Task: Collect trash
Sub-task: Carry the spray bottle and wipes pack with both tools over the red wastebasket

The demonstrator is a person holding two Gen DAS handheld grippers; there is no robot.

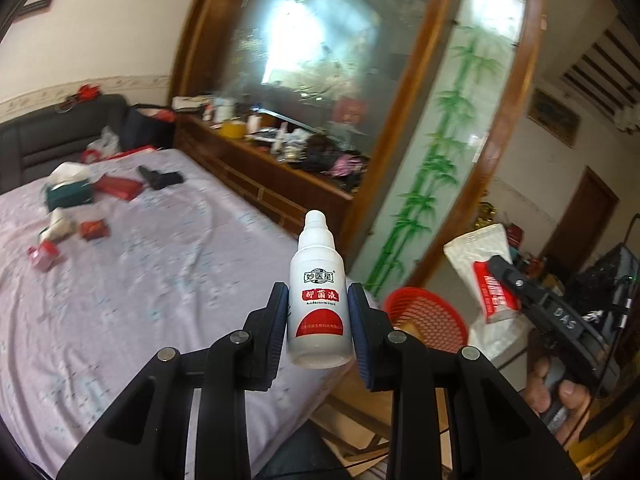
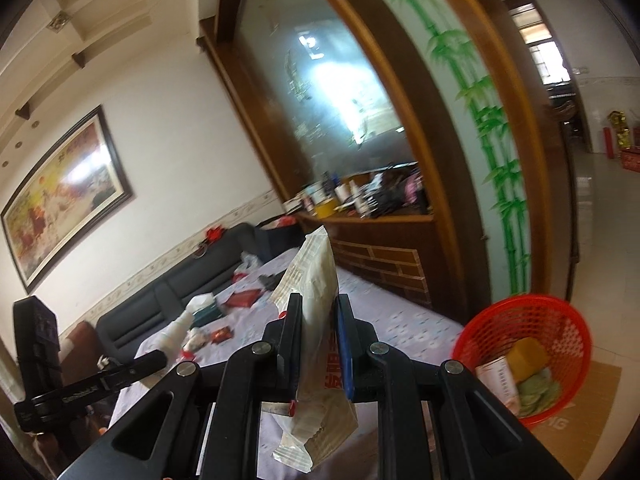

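The left claw (image 1: 318,322) pinches a small white bottle (image 1: 319,296) upright, out beyond the bed's (image 1: 140,280) near corner. The right claw (image 2: 316,330) is pressed onto a crinkled white wrapper (image 2: 316,280), also raised above that corner. A red basket (image 2: 532,356) sits on the floor just past the bed's edge, with open tiled floor beyond. Inside it lie what look like a box and paper, blurred. More scraps lie near the bed's far end.

Red mesh basket (image 2: 528,356), white bottle (image 1: 319,300)
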